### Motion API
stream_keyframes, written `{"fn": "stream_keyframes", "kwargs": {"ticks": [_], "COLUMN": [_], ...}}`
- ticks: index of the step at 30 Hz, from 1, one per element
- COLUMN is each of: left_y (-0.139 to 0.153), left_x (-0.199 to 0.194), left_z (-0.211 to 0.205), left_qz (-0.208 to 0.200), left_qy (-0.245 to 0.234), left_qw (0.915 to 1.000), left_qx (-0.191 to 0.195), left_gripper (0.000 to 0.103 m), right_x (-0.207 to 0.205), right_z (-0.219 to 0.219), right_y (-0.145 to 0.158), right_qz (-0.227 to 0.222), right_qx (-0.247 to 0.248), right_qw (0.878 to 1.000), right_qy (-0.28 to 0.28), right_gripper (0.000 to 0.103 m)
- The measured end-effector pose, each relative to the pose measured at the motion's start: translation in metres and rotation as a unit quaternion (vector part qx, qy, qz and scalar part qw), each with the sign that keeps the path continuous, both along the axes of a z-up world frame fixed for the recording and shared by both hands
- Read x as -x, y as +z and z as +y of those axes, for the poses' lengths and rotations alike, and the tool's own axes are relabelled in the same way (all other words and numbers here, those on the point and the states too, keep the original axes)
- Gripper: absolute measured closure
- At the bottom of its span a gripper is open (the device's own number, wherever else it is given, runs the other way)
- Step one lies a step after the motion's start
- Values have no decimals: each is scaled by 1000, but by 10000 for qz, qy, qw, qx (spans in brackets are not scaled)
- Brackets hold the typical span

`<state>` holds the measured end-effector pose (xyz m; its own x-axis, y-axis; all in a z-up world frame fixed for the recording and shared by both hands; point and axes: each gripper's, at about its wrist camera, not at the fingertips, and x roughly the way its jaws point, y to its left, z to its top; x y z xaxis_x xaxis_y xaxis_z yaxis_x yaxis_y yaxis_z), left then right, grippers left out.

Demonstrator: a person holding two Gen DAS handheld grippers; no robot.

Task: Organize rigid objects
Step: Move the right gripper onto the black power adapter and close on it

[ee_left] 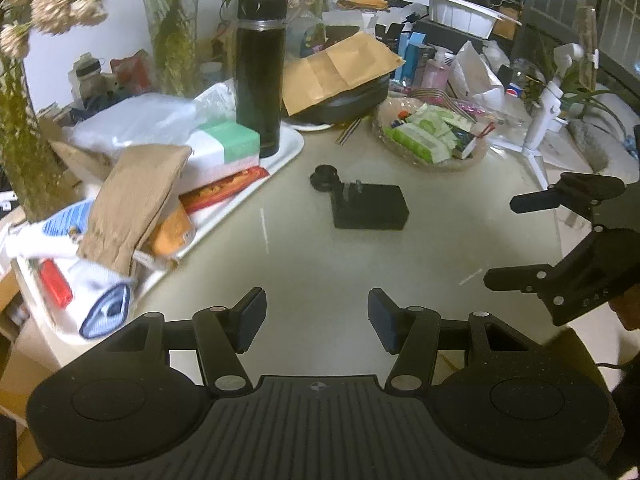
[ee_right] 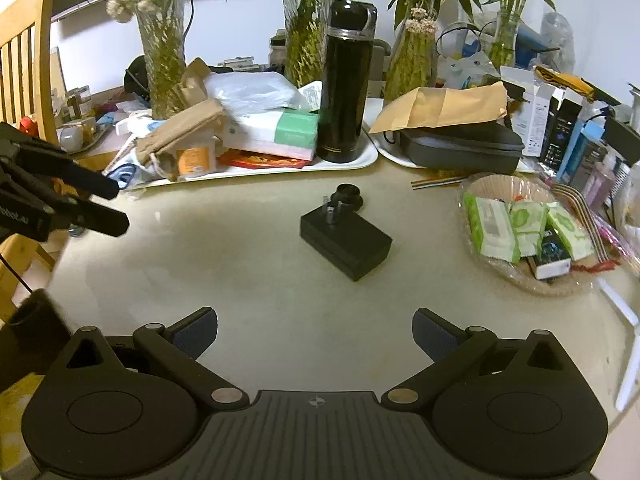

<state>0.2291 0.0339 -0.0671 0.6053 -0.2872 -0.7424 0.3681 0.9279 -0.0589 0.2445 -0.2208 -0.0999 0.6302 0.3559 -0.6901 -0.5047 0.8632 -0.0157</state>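
Observation:
A black power adapter (ee_left: 370, 207) with metal prongs lies on the beige table (ee_left: 312, 264), with a small round black cap (ee_left: 325, 176) just beyond it. Both also show in the right wrist view, the adapter (ee_right: 346, 242) and the cap (ee_right: 349, 194). A tall black thermos (ee_left: 260, 68) stands on a white tray (ee_left: 288, 148); it also shows in the right wrist view (ee_right: 347, 80). My left gripper (ee_left: 317, 320) is open and empty, short of the adapter. My right gripper (ee_right: 315, 338) is open and empty too; it appears at the right edge of the left wrist view (ee_left: 504, 240).
The white tray (ee_right: 360, 158) holds a tissue box (ee_right: 294, 130), a cloth pouch (ee_left: 132, 200) and packets. A wicker basket (ee_right: 532, 280) of packets sits right. A black case (ee_right: 464, 144) under a brown envelope lies behind. Glass vases (ee_right: 164, 56) line the back; a wooden chair (ee_right: 24, 60) stands left.

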Motion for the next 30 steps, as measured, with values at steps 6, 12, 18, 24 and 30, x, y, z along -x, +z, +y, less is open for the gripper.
{"fn": "stream_keyframes", "kwargs": {"ticks": [6, 12, 18, 24, 30], "left_y": [-6, -7, -8, -10, -14], "left_x": [-10, -17, -19, -23, -25], "left_z": [0, 5, 6, 6, 4], "left_qz": [-24, 61, 75, 296, 343], "left_qy": [146, 335, 374, 390, 344], "left_qw": [9999, 9994, 9993, 9985, 9985], "left_qx": [-51, 51, 14, 230, 232], "left_gripper": [47, 47, 47, 47, 47], "right_x": [-32, -66, -99, -127, -144], "right_z": [-7, -3, 7, 21, 34], "right_y": [-14, -31, -48, -60, -73], "right_qz": [19, -12, -60, -83, -12], "right_qx": [-128, -188, -114, -83, 49], "right_qw": [9999, 9998, 9998, 9993, 9985], "right_qy": [-21, 46, 156, 346, 551], "right_gripper": [0, 0, 0, 1, 16]}}
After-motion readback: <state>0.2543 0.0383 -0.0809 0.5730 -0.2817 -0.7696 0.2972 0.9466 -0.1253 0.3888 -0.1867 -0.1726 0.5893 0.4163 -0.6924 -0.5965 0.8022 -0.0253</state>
